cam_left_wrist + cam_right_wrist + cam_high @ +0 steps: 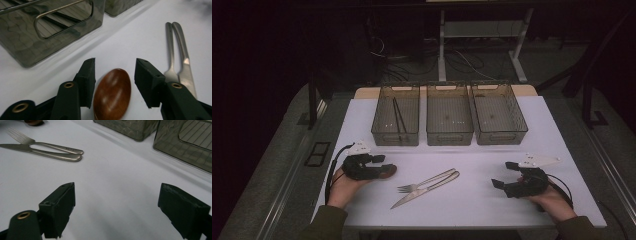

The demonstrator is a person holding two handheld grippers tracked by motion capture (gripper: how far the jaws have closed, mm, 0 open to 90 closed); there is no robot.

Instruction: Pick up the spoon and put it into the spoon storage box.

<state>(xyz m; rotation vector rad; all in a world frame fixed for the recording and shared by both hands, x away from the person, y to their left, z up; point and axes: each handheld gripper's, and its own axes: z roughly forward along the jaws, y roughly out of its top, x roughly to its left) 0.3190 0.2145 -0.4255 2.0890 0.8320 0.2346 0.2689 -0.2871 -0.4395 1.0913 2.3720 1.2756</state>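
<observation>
Left gripper view: your left tongs stand spread around the wooden spoon bowl (glossy, light, slippery); right tongs spread, empty; take its handle.

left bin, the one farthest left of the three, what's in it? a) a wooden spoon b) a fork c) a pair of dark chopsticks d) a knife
c: in the high view two thin dark chopsticks lie inside the left bin, while the fork and knife lie on the table in front of the bins.
</observation>
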